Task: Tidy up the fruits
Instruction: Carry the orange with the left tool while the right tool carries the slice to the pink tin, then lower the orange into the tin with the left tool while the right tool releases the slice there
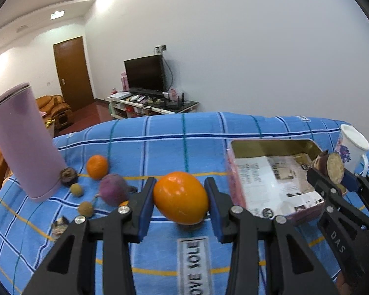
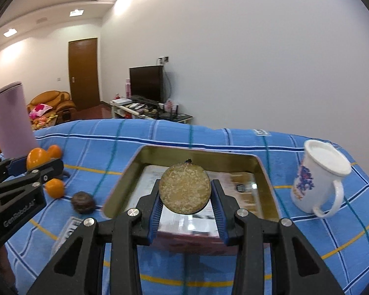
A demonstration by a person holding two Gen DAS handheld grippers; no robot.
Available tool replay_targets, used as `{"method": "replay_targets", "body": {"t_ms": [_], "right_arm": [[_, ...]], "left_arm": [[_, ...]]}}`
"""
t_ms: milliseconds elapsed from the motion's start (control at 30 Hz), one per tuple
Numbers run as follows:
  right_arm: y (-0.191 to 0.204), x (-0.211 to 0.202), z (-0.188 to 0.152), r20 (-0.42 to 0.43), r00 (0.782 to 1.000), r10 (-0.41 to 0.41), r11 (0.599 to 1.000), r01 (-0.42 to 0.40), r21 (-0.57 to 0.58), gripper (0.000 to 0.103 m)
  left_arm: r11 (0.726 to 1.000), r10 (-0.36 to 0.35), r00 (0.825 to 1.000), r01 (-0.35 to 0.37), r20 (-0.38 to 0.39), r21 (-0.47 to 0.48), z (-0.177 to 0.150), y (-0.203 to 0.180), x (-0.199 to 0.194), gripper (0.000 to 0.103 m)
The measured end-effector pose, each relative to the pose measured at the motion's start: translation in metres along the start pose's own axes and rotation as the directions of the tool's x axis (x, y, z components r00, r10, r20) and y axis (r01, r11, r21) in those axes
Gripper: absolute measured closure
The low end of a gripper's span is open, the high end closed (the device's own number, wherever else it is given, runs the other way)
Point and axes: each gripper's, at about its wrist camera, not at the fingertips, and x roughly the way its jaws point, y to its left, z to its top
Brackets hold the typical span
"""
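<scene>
My left gripper (image 1: 180,196) is shut on a large orange (image 1: 180,197) and holds it just above the blue checked cloth, left of the gold tin tray (image 1: 270,145). My right gripper (image 2: 184,191) is shut on a cut half fruit (image 2: 184,188), tan cut face toward the camera, held over the near edge of the tray (image 2: 196,151). The right gripper with that fruit also shows in the left wrist view (image 1: 334,172). On the cloth lie a small orange (image 1: 96,166), a purple fruit (image 1: 113,188), a dark fruit (image 1: 68,176) and two small tan fruits (image 1: 76,189).
A tall lilac tumbler (image 1: 24,142) stands at the left by the loose fruits. A white printed mug (image 2: 317,174) stands right of the tray. A paper leaflet (image 1: 275,179) lines the tray floor. The cloth edge drops off at the back, with a TV stand beyond.
</scene>
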Motion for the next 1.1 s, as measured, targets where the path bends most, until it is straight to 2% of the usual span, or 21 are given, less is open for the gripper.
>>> {"method": "replay_targets", "body": {"t_ms": [367,567,867,1100], "right_arm": [[-0.045,0.014,-0.001,-0.039,0.997,-0.072,0.997,0.073,0.024,0.063],[-0.052,0.022,-0.002,-0.063,0.995,-0.083,0.996,0.084,0.012,0.063],[-0.049,0.039,-0.004,-0.125,0.991,-0.056,0.998,0.055,-0.012,0.063],[-0.051,0.045,-0.005,-0.159,0.987,-0.035,0.999,0.035,-0.004,0.063]], "left_arm": [[0.997,-0.052,0.999,0.052,-0.009,0.048,0.008,-0.049,0.018,0.061],[0.994,-0.076,0.997,0.078,-0.023,0.074,0.009,-0.079,0.031,0.061],[0.992,-0.087,0.991,0.096,-0.098,0.082,-0.001,-0.095,0.057,0.061],[0.992,-0.081,0.992,0.090,-0.101,0.090,-0.002,-0.096,0.062,0.061]]}}
